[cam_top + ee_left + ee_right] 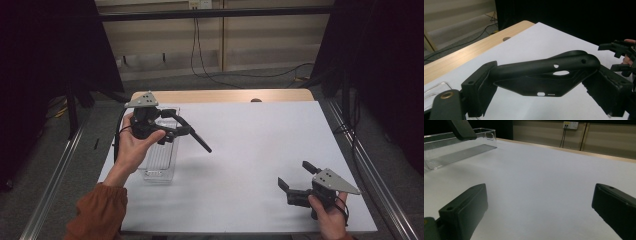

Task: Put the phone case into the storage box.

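We hold the left gripper (165, 131) raised above the white table (250, 150), its jaws clamped on a black phone case (544, 75); in the left gripper view the case spans the gap between the jaws, tilted, its cut-outs facing us; in the high view it juts out to the right as a thin dark edge, just beside the clear plastic tray (161, 159) that lies at the table's left edge; our right gripper (295, 181) rests low near the table's right front corner, jaws spread wide with nothing between them, well apart from the case.
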Motion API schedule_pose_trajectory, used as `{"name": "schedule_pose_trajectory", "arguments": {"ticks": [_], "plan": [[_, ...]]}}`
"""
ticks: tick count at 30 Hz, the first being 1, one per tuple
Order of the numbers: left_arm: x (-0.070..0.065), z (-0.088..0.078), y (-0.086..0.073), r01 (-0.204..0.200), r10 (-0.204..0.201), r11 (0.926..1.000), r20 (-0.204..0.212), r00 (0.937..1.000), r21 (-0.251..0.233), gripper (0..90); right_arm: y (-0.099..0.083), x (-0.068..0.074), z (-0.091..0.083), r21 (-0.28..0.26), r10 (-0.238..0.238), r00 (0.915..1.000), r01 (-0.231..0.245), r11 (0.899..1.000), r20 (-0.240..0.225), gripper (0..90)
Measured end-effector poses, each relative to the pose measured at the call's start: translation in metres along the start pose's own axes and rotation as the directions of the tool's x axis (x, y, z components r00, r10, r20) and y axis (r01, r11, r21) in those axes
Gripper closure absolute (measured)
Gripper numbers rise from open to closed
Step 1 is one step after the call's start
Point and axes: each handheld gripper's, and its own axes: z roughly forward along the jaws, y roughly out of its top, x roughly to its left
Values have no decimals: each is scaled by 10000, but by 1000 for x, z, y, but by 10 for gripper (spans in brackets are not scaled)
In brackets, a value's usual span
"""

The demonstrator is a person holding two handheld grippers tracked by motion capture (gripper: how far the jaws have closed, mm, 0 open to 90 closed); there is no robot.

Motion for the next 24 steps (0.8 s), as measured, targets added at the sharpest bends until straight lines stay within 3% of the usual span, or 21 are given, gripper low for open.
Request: {"name": "schedule_pose_trajectory", "arguments": {"ticks": [14,22,24], "plan": [[14,-16,19,-45,40,10000,-797,9968,-63,144,0,0,0,-7,-191,9998,191,9998,-102,0],[24,-21,21,110,-120,9999,-1206,9926,-92,145,0,0,0,-72,-235,9996,234,9997,-141,0],[27,-23,22,133,-136,9999,-1473,9890,-31,145,0,0,0,-72,-238,9996,237,9997,-156,0]]}}
